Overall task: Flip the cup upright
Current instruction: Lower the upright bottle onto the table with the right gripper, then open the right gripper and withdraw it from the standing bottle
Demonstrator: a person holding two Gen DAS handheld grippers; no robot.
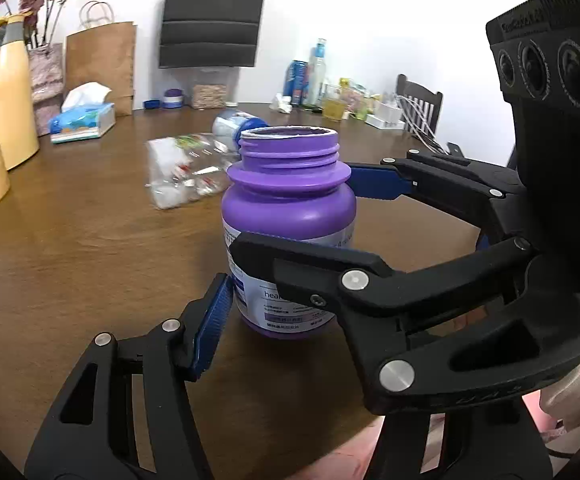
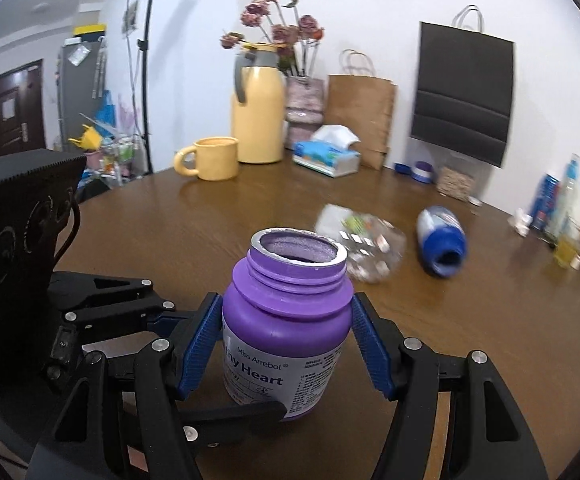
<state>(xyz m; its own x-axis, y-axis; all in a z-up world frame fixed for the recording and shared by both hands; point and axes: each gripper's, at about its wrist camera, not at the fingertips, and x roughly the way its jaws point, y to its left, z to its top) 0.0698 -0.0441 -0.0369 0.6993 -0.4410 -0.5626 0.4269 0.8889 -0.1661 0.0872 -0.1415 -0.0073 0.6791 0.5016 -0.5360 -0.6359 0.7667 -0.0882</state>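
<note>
A purple jar with no lid stands upright on the brown table, mouth up; it also shows in the right wrist view. My right gripper has its blue pads on both sides of the jar's body and is shut on it; it also shows in the left wrist view. My left gripper's own blue pad sits just left of the jar's base, and its other finger is hidden. In the right wrist view one left finger crosses in front of the jar's base.
A blue-and-white jar lies on its side beyond, next to a clear plastic bag. A yellow mug, yellow thermos, tissue box and paper bags stand at the back. Bottles crowd the right edge.
</note>
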